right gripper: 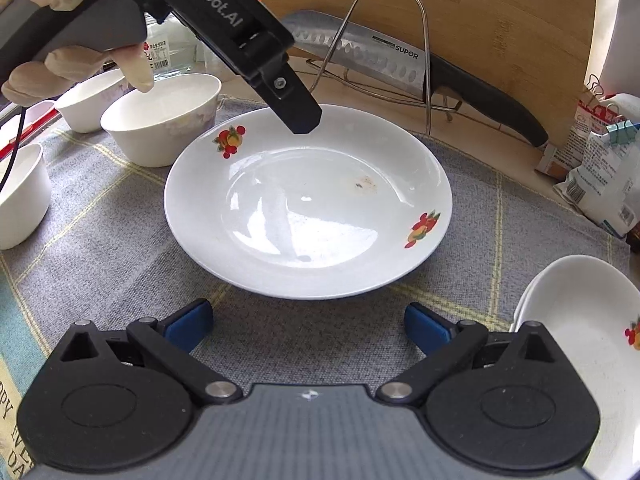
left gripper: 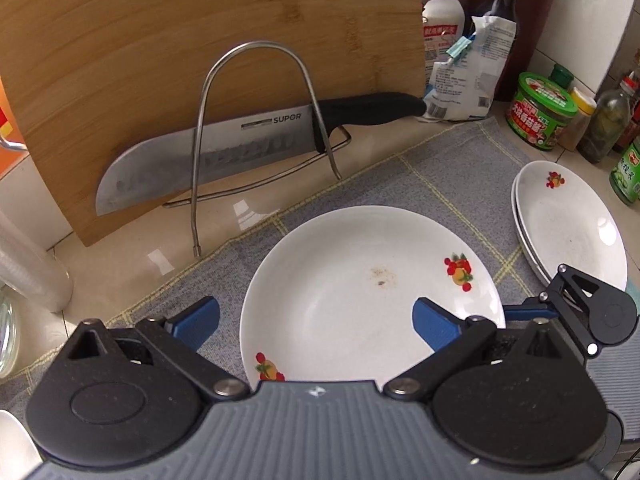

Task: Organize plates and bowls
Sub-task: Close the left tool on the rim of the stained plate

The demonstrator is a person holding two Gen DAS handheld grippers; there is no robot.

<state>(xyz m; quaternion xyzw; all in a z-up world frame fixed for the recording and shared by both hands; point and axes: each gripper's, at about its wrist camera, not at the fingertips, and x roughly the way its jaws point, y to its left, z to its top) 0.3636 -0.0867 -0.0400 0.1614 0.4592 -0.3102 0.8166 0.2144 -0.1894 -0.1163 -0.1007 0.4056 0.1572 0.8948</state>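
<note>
In the right wrist view, a gloved hand [right gripper: 60, 60] at the far left held the left gripper [right gripper: 304, 120], whose dark tip hung over the far rim of the white plate [right gripper: 308, 208]; its own camera showed its blue pads [left gripper: 196, 320] spread wide and holding nothing, the left pad beside the plate's left rim over the cloth and the right pad above the plate's right part, so the near rim lay between the jaws. Three white bowls [right gripper: 160, 120] stood on the grey checked cloth [right gripper: 100, 260] to the left of the plate, the nearest one just beside its rim. The plate, printed with two fruit motifs and marked by a small brownish stain, lay flat at the middle of the cloth. The right gripper [right gripper: 308, 326] sat ahead of the plate's near edge with its jaws spread and empty, the rim just beyond the fingertips and not between them. Behind the plate a Supor knife [right gripper: 380, 60] rested in a wire rack [right gripper: 400, 40] against a bamboo cutting board [right gripper: 500, 20]. To the right lay clipped bags [right gripper: 600, 168], and a stack of similar plates [right gripper: 580, 320] sat at the near right edge.
</note>
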